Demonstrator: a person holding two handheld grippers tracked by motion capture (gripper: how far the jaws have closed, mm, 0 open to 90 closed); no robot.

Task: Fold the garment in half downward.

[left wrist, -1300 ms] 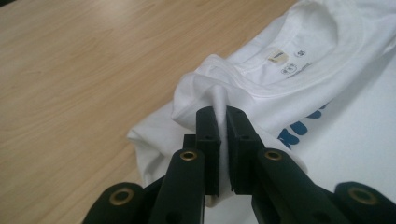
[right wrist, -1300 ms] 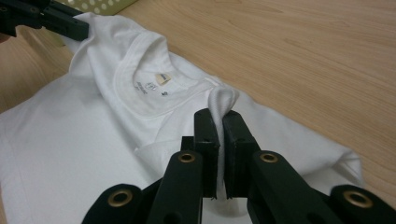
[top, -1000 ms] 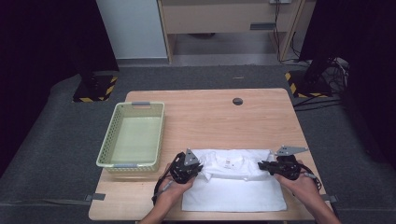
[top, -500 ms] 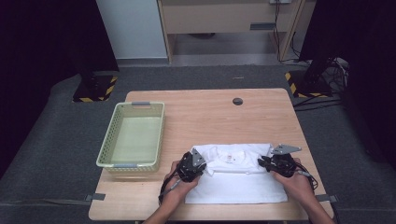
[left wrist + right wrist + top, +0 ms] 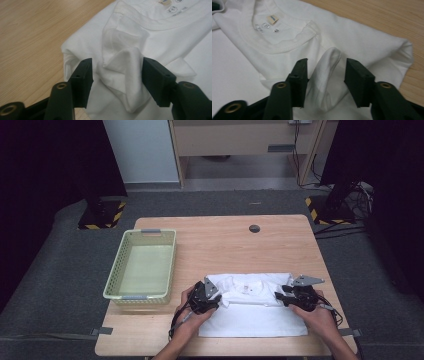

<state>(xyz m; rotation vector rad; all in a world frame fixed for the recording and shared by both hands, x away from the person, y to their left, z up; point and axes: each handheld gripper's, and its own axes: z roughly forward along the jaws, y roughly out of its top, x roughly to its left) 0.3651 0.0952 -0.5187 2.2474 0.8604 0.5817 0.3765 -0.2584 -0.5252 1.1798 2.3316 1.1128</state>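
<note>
On the left of the table point(image 5: 280, 245) sits a green basket point(image 5: 142, 264) with nothing in it; the white shirt point(image 5: 252, 307) lies flat on the near part of the table, well apart from the basket, folded over so its collar and label face up. At the shirt's left edge is the left gripper point(image 5: 216, 301); its jaws have just been opening and now stand about half open, with a little peak of cloth point(image 5: 122, 72) standing loose between them, not pinched. At the shirt's right edge is the right gripper point(image 5: 284, 298); its jaws have just been opening too, half open, with a small hump of cloth point(image 5: 325, 75) between them, let go. So this fold looks done and set down; the shirt may need more folds, and I think it must go in the basket later.
</note>
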